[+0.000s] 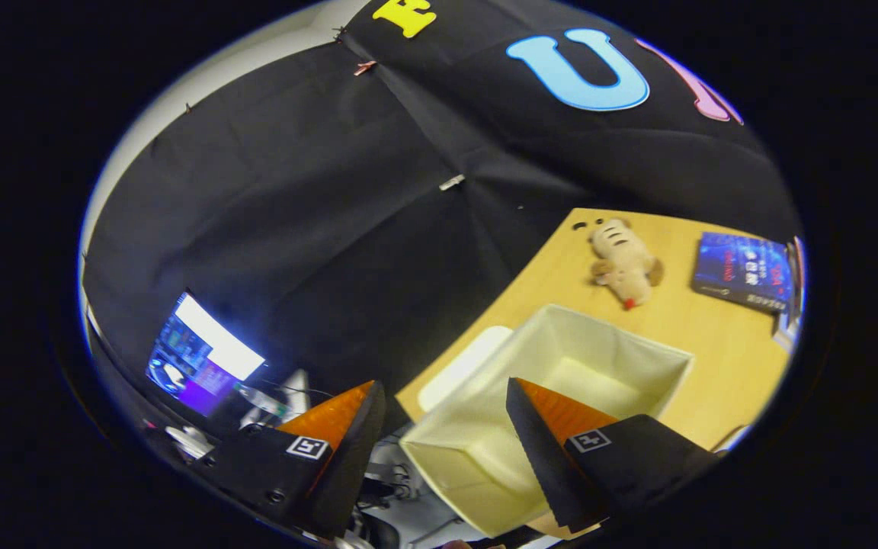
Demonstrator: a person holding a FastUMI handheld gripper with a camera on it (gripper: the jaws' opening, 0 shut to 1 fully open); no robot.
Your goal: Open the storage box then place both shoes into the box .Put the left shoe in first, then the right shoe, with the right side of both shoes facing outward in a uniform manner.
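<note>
— How many things do you count?
— One open box (561,381) on the table (721,343), just ahead of my gripper (447,396); beyond it one plush toy (623,263), one book (744,271).
— Your fingers?
— Spread, holding nothing.

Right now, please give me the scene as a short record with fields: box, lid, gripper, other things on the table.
box: cream storage box on the wooden table, open, inside looks empty
lid: white lid lies flat beside the box
gripper: gripper open, holding nothing; one finger is over the box, the other off the table's edge
other things: plush toy and blue book beyond the box
shoes: not placed in the box
</note>
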